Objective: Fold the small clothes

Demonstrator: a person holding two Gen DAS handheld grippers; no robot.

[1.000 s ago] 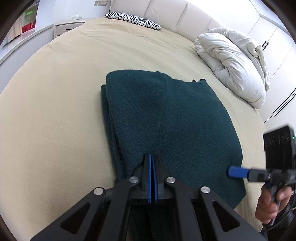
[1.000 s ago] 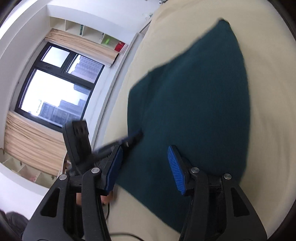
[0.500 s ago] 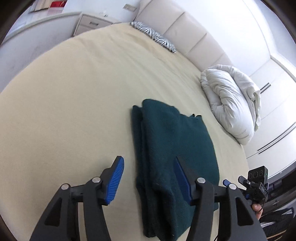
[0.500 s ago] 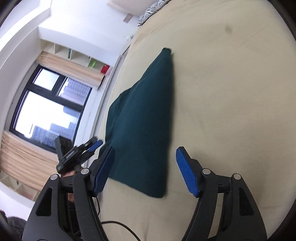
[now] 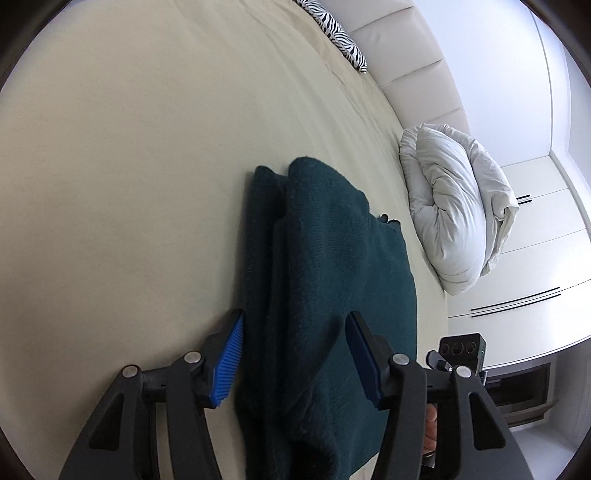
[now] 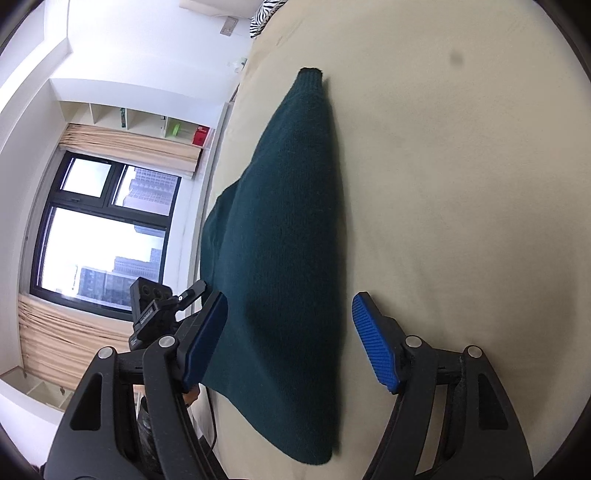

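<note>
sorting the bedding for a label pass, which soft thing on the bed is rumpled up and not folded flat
The white duvet, bunched in a wrinkled heap near the bed's edge by the headboard. The dark green sweater lies folded flat, and the zebra-print pillow lies flat by the headboard.

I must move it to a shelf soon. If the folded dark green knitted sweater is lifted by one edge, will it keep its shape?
Probably not. The folded dark green knitted sweater looks soft and thick, so its layers would likely sag and unfold. The fuzzy knit should not slip easily on the beige bed sheet. Supporting two sides seems safer.

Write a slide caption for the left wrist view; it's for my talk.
Open left gripper poised over a folded dark green sweater on a beige bed.
</note>
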